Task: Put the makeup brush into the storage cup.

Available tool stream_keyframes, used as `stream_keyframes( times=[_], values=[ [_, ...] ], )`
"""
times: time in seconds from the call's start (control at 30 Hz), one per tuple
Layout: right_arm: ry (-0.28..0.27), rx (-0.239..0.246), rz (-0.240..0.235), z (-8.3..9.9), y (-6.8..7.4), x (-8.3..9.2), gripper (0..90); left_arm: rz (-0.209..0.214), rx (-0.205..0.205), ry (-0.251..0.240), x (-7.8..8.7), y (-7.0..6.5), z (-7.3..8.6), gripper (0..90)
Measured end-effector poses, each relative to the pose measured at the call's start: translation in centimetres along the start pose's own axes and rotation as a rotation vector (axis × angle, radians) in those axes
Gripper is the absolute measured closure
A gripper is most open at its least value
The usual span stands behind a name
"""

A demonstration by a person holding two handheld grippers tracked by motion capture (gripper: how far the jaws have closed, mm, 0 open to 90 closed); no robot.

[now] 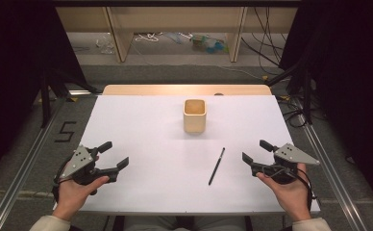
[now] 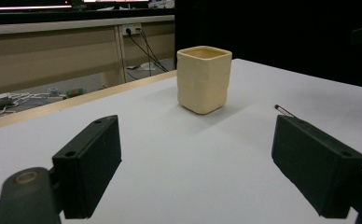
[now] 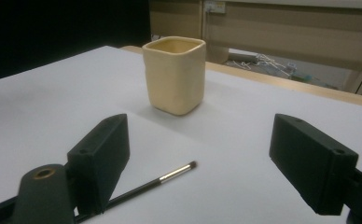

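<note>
While you hold both claws low over the smooth white table (image 1: pixel 141 125), your left gripper (image 1: pixel 111 156) has its flat black jaws wide apart with nothing between them. The cream cup (image 1: pixel 194 115) stands upright in the middle, squarish with rounded corners and a dull, slightly bumpy skin. The thin dark brush (image 1: pixel 217 166) lies flat, nearer your right gripper (image 1: pixel 255 151), just to its left. That claw is wide open too and holds nothing. A black "5" (image 1: pixel 65 131) marks the floor.
</note>
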State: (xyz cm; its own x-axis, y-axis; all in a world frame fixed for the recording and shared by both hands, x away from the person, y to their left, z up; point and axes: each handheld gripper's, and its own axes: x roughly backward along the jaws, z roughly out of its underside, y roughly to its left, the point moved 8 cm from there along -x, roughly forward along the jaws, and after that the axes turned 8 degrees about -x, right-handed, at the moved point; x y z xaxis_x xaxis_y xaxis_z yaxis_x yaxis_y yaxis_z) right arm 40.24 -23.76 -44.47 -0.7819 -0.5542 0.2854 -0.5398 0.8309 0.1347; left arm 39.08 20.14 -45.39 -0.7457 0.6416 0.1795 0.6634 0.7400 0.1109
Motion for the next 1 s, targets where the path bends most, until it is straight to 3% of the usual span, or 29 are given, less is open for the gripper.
stream_keyframes(
  times=[0.47,1.0],
  values=[
    [0.050,-0.012,0.019,0.2,0.8,-1.2,21.4,0.009,-0.003,0.002,-0.1,-0.1,0.0,15.6],
    [0.033,0.004,-0.003,-0.7,2.0,-3.5,20.5,0.013,-0.003,-0.002,-0.1,-0.3,0.0,15.5]
  ],
)
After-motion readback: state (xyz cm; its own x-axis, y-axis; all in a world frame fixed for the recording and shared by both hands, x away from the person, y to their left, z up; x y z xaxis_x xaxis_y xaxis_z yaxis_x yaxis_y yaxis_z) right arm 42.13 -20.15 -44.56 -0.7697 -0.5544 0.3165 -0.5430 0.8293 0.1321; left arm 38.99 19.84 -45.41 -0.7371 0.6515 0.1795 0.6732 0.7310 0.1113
